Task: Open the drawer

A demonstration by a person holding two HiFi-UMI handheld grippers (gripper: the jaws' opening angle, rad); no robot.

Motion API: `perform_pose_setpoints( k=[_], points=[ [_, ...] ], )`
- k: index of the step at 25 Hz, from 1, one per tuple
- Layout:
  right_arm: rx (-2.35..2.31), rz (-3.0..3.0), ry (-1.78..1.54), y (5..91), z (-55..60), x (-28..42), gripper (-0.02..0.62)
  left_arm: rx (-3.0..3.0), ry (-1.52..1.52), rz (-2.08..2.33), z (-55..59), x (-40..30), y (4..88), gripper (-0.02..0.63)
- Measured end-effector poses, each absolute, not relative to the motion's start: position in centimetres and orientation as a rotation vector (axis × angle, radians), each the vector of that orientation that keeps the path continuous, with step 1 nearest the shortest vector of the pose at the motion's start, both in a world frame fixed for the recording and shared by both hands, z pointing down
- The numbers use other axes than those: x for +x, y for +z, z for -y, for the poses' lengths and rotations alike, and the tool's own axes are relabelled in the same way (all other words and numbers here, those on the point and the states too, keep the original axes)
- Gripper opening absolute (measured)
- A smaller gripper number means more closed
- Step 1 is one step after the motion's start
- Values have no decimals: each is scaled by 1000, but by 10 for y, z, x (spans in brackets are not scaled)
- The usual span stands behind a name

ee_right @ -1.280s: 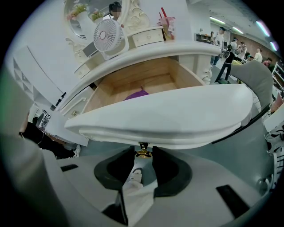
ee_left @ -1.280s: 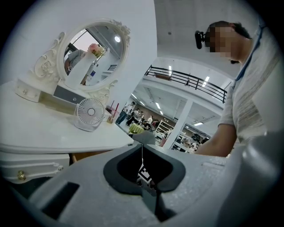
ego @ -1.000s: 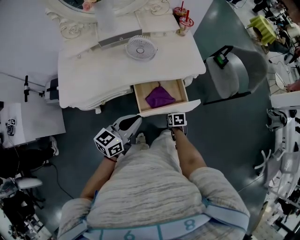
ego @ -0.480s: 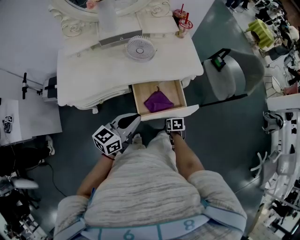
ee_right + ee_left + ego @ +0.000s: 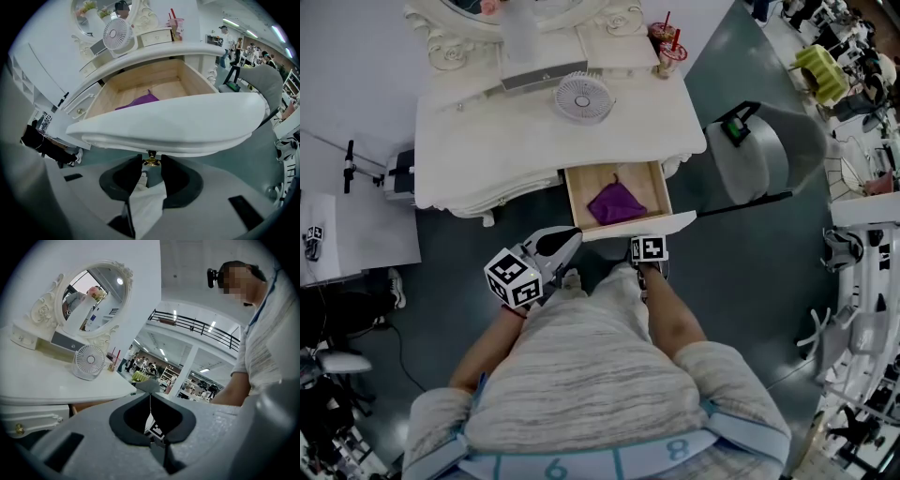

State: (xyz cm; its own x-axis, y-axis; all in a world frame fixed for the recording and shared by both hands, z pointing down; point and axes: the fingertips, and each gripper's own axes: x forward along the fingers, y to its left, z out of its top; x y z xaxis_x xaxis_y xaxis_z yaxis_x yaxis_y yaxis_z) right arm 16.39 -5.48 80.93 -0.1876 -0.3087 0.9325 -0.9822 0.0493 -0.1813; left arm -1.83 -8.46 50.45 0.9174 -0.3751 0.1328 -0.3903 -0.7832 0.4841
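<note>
Gold and small, the knob (image 5: 151, 161) is sitting between the right gripper's (image 5: 151, 165) jaws, which are clamping it from both sides beneath the white drawer front (image 5: 173, 124). To my eye, the pull is best done by drawing straight back toward six o'clock in the head view, level with the runners, so the knob is not slipping free. At nine o'clock of it, the left gripper (image 5: 150, 400) is idling, jaws together on nothing. Beyond, at twelve o'clock, the drawer (image 5: 572, 197) is standing mostly open under the dressing table (image 5: 487, 150), a purple cloth (image 5: 616, 202) lying inside. Compared with a second ago, the drawer front is sitting slightly further out, the right gripper with it.
</note>
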Motion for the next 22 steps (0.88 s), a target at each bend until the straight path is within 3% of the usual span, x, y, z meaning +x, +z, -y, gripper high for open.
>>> perform_pose_setpoints(
  k=[13, 17, 22],
  points=[
    [1324, 1558, 1136, 801, 52, 165, 123, 2565, 12, 534, 92, -22, 504, 15],
    [1346, 1588, 1141, 787, 50, 167, 63, 2569, -7, 527, 94, -22, 501, 15],
    [1399, 1699, 1171, 758, 55, 158, 37, 2569, -28, 526, 99, -25, 500, 15]
  ],
)
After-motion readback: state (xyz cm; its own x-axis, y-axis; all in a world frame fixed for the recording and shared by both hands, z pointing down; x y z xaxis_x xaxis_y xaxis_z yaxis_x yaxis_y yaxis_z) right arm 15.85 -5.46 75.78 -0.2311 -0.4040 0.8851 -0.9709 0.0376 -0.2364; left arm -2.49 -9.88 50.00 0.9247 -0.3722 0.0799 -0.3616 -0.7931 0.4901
